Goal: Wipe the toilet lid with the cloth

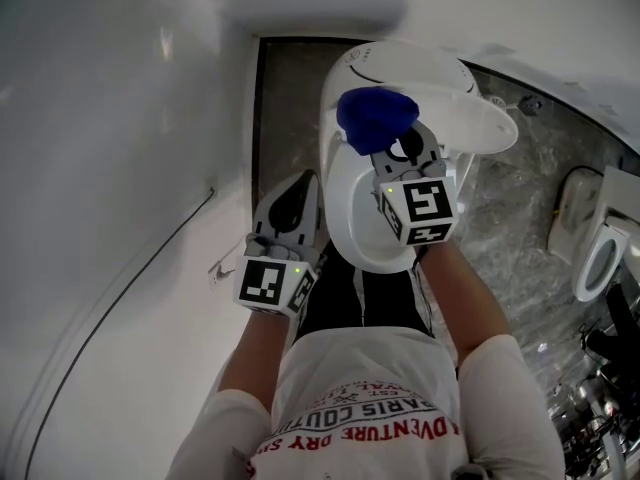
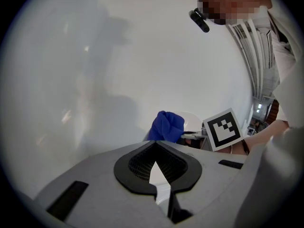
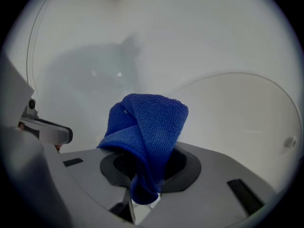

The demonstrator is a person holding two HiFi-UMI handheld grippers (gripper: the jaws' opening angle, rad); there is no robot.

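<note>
Nearest, just below the toilet lid (image 1: 352, 203) in the head view, the person's two forearms reach forward from a white printed shirt (image 1: 370, 408). The left gripper (image 1: 303, 184) hangs just left of the lid's near edge and clear of it. Its own view shows the dark pads brought together at the tips with nothing between them.

The right gripper (image 1: 396, 150) sits over the lid, right of its middle, and its jaws are clamped on the cloth (image 1: 376, 118). The cloth is deep blue terry with a fine looped pile. It is bunched into a rounded wad with one thick fold rolled across the front. A narrow tail of it is pinched down into the hollow between the pads, and the rest swells above and ahead of the jaw tips. The wad lies toward the lid's far end. Whether it touches the white surface cannot be told from any view.

The lid is a smooth, glossy white oval with a thin curved rim line. The toilet bowl cannot be seen, nor anything that might be in it.

Left of the lid rises a plain white wall (image 1: 120, 168). Right of it lies a grey marbled floor (image 1: 520, 203). Farther right stands a second white fixture (image 1: 598, 260) with an oval opening whose contents cannot be made out.
</note>
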